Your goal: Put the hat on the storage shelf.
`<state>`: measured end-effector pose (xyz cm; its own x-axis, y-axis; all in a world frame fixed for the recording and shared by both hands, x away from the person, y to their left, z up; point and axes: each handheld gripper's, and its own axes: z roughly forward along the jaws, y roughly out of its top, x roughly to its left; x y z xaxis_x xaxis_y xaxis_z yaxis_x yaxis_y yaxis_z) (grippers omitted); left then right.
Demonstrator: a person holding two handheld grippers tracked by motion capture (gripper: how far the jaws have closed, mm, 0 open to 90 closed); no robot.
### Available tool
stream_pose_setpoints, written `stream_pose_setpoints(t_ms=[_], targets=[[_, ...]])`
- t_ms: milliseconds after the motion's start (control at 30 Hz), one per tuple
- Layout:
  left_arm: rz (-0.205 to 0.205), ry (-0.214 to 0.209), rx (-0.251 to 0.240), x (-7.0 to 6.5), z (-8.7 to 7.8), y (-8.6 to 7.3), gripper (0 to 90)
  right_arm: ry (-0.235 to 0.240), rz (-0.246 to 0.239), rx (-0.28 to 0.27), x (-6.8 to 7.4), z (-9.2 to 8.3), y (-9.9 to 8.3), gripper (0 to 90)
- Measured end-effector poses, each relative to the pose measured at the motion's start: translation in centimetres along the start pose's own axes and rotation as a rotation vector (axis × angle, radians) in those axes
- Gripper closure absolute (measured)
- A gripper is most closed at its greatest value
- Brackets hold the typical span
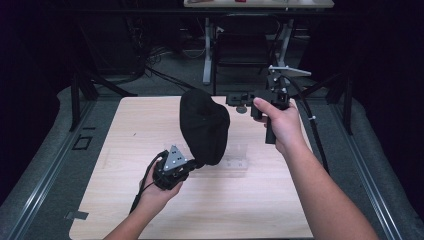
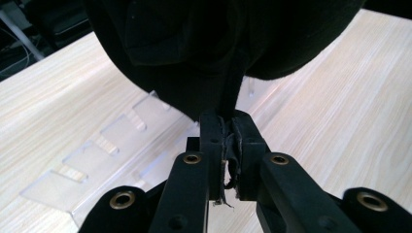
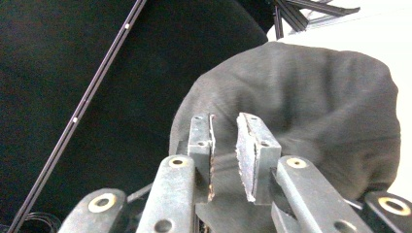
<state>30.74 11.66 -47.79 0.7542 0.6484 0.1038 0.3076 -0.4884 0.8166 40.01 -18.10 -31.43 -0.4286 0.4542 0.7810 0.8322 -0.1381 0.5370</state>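
The black, rounded fabric cap (image 1: pixel 204 125) hangs lifted above the middle of the pale wooden table (image 1: pixel 125 150), over a clear acrylic slotted stand (image 2: pixel 92 165). My left claw (image 2: pixel 227 145) is clamped tight on its lower edge. My right claw (image 3: pixel 224 145), jaws slightly parted and holding nothing, hovers just beside the cap's far side.

Both forearms are bare, no sleeves. The left gripper (image 1: pixel 172 170) is black with a grey three-cornered plate and a black cable; brass-ringed screws sit below its fingers (image 2: pixel 212 145). The right gripper (image 3: pixel 224 155) has frayed, worn pads (greyish here).
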Motion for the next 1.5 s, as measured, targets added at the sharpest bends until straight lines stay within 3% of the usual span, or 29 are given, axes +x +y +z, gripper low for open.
stream_pose_setpoints(t_ms=[233,267,333,600,833,1100,1133,1333,1500], targets=[[-0.008,0.003,0.059,1.0,0.9,-2.3,85.4,-0.007,-0.007,0.003,0.0,-0.4,0.0,75.7],[-0.049,-0.009,0.049,1.3,0.8,-2.9,85.4,-0.006,-0.007,0.002,0.1,-0.5,0.0,75.4],[-0.064,-0.005,0.047,1.4,0.8,-3.1,85.4,-0.004,-0.006,-0.001,0.1,-0.5,0.0,75.3],[-0.06,-0.009,0.04,1.5,0.8,-3.2,84.9,-0.011,-0.009,-0.003,0.1,-0.5,0.0,75.1],[-0.105,-0.016,0.026,1.8,0.5,-3.5,82.9,-0.029,-0.021,-0.001,0.0,-0.8,-0.1,74.8],[-0.094,-0.011,0.027,2.0,-0.2,-3.9,76.2,-0.054,-0.032,-0.01,0.0,-1.4,-0.2,74.1],[-0.13,0.008,0.012,1.9,-0.3,-4.0,75.0,-0.06,-0.037,-0.009,0.0,-1.5,-0.3,74.0],[-0.151,0.005,-0.006,2.5,-1.4,-4.6,69.7,-0.081,-0.054,-0.002,0.1,-2.0,-0.4,73.6],[-0.199,0.028,-0.027,3.5,-2.9,-5.4,61.8,-0.115,-0.075,-0.002,0.3,-2.8,-0.6,73.3]])
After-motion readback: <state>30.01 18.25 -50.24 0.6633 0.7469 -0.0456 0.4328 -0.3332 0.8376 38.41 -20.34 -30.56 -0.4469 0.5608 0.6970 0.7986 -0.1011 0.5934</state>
